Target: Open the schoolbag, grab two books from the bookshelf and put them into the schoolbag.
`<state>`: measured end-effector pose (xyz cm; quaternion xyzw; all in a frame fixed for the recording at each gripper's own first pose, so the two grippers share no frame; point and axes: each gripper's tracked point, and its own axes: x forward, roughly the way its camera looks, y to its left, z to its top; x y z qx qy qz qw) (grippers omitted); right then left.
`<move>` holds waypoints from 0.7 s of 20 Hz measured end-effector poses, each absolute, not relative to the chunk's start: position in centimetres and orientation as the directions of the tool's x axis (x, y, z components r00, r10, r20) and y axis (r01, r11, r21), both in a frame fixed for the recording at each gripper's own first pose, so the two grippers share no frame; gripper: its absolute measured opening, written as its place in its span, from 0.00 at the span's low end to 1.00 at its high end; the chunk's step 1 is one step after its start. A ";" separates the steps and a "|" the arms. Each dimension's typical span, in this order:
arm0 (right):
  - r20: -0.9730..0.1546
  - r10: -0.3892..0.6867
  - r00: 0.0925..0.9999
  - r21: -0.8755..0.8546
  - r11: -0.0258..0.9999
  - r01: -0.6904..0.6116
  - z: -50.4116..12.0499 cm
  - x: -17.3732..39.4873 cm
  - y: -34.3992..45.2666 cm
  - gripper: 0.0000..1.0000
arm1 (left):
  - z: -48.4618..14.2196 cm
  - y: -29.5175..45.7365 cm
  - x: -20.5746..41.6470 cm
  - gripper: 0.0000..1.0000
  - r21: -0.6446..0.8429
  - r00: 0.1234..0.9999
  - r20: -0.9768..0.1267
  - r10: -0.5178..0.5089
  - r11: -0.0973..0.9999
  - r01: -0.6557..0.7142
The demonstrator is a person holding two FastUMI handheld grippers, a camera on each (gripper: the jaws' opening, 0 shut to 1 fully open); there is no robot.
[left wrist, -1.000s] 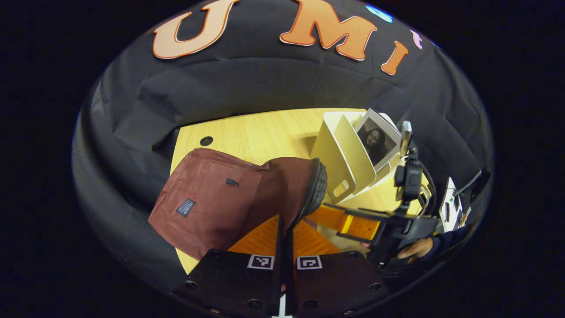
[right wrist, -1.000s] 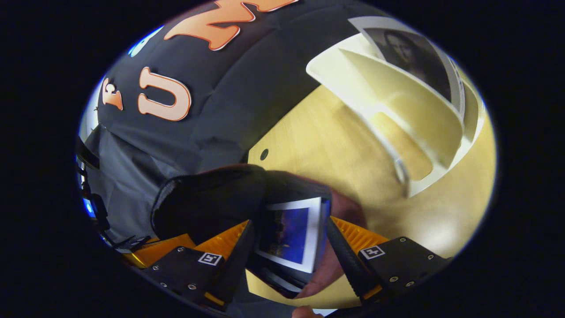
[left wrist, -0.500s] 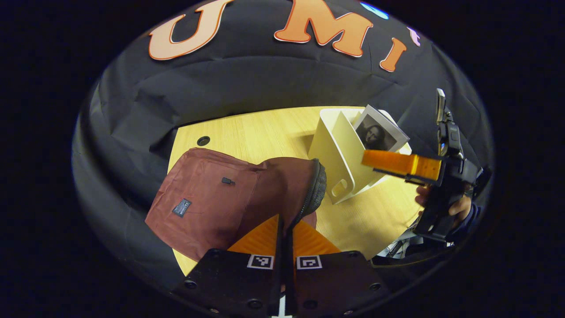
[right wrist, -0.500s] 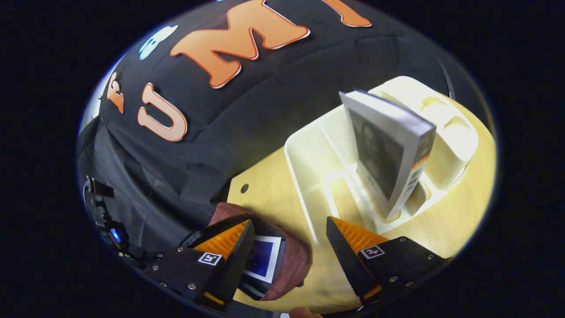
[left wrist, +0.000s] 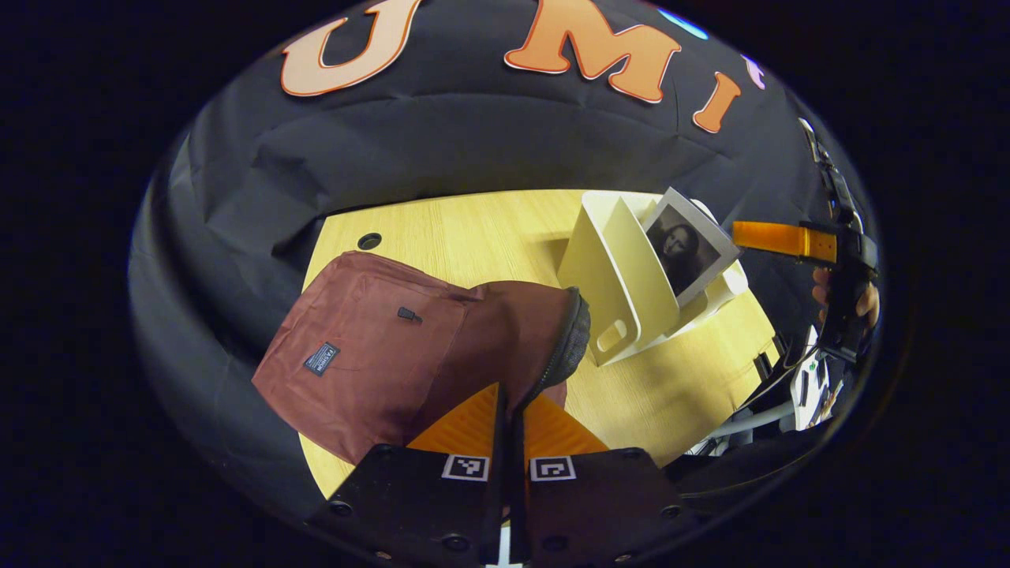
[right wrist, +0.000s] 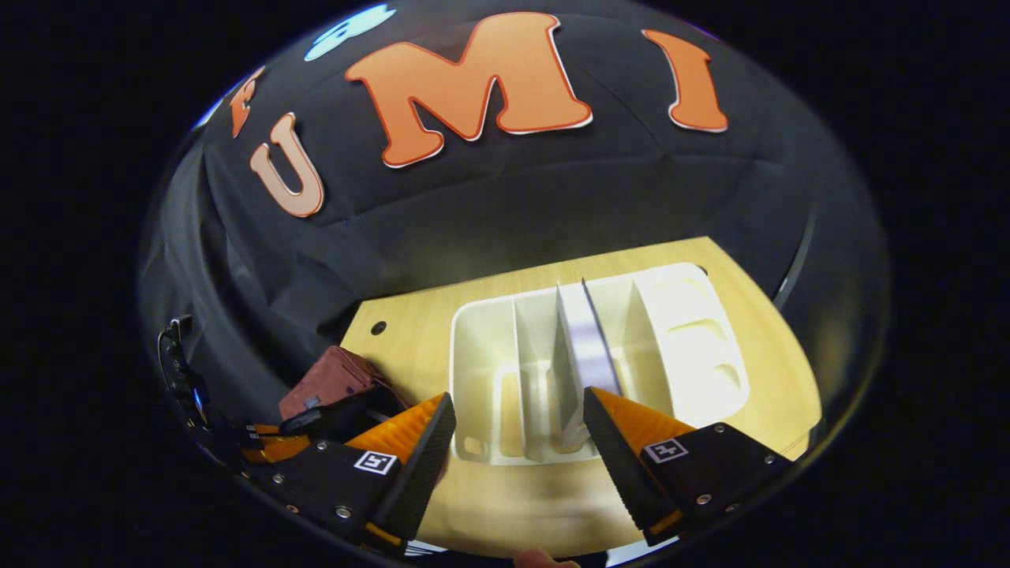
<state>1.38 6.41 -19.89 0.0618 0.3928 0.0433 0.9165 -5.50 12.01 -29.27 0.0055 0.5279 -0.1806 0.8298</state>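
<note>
Right gripper has swung up facing the book, jaws apart.

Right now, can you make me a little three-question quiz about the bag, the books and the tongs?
1. True or false: the right tongs are open.
2. How many books stand in the cream plastic bookshelf?
3. The left tongs pinch the edge of: A) the maroon fabric schoolbag B) the grey picture-cover book C) the wooden table.

Key: 1 true; 2 one; 3 A.
</note>
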 end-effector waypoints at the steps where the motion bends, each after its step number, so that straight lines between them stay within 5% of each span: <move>1: -0.726 0.124 0.677 0.123 0.991 -0.049 -19.2 1.8 6.0 0.97 | -29.3 12.2 -5.5 0.05 -0.181 0.381 -0.878 -0.290 0.938 0.297; 6: -0.792 0.096 0.603 0.039 0.994 -0.106 -18.7 3.9 3.9 0.97 | -29.4 12.2 -5.7 0.05 -0.184 0.389 -0.878 -0.278 0.948 0.261; 14: -0.924 0.116 0.365 0.053 0.983 -0.178 -24.1 6.3 2.7 0.98 | -29.9 12.3 -6.2 0.05 -0.187 0.387 -0.886 -0.255 0.961 0.205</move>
